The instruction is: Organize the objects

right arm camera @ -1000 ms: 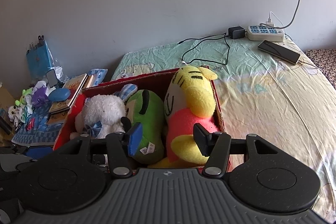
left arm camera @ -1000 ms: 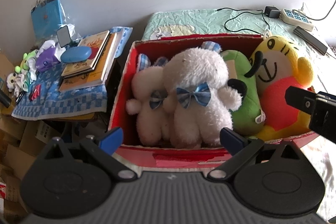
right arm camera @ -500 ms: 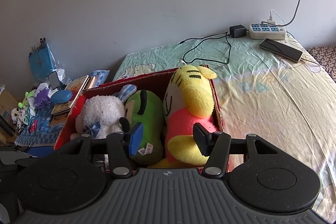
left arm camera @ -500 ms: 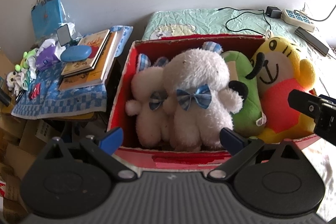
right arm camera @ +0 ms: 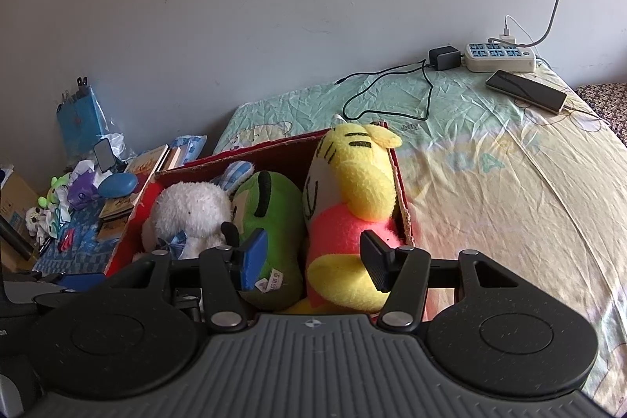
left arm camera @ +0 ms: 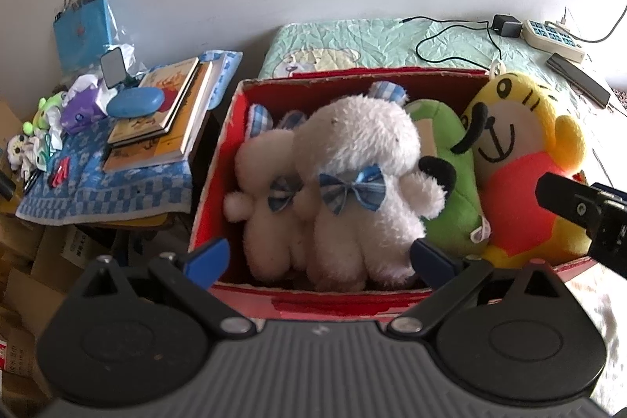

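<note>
A red cardboard box (left arm camera: 333,302) (right arm camera: 401,190) stands on the bed and holds several plush toys: two white rabbits with blue bows (left arm camera: 360,159) (right arm camera: 192,210), a green plush (left arm camera: 446,136) (right arm camera: 270,210) and a yellow tiger in a red shirt (left arm camera: 521,159) (right arm camera: 352,190). My left gripper (left arm camera: 319,259) is open and empty, just in front of the box's near wall. My right gripper (right arm camera: 313,259) is open and empty, its jaws on either side of the tiger's lower body without squeezing it. One right finger (left arm camera: 564,202) shows at the right edge of the left wrist view.
A low stand with a blue checked cloth (left arm camera: 106,183) carries books (left arm camera: 164,116), a blue case (left arm camera: 135,102) and small toys left of the box. On the bed (right arm camera: 509,190) lie a power strip (right arm camera: 499,55), a phone (right arm camera: 527,91) and a black cable (right arm camera: 392,93).
Both grippers have drawn back slightly from the box and stayed open. The toys have not moved.
</note>
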A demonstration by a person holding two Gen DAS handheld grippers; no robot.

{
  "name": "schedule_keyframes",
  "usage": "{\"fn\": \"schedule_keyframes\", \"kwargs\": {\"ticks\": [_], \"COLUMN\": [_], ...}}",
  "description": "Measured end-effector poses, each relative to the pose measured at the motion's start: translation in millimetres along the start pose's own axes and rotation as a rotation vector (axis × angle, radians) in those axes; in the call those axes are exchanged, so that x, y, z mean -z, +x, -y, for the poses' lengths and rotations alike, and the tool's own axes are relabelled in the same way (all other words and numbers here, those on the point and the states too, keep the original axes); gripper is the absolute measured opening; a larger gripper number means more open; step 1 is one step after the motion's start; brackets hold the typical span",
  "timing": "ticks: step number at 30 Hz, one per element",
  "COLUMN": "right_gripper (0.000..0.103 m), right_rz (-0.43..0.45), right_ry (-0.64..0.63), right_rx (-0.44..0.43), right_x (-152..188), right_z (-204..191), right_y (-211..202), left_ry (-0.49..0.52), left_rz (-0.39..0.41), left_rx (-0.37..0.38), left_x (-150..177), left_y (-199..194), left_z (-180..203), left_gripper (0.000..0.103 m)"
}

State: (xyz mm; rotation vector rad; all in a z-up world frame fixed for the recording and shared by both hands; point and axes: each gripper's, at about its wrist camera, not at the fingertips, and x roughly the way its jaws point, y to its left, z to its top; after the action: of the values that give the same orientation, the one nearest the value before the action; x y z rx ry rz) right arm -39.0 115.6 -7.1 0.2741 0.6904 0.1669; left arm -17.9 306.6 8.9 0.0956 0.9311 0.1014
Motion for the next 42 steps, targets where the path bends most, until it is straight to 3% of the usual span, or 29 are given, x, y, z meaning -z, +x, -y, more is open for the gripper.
{"fn": "schedule_keyframes", "kwargs": {"ticks": [26,42], "right_gripper": [0.048,0.047], "right_rz": [0.051,0.03], "right_ry": [-0.025,-0.006], "right_rx": [-0.049,-0.021], "right_x": [-4.6,-5.2], "right_z": [-13.5,-12.9], "right_y": [1.5,8.4], "left_ry": [-0.01,-0.001], "left_rz": [0.047,0.048], "left_rx": [0.002,0.019], "left_x": [-8.7,-14.3], "left_y": [-2.3,5.8], "left_z": [-10.1,-10.2], "left_gripper": [0.099,0.1]}}
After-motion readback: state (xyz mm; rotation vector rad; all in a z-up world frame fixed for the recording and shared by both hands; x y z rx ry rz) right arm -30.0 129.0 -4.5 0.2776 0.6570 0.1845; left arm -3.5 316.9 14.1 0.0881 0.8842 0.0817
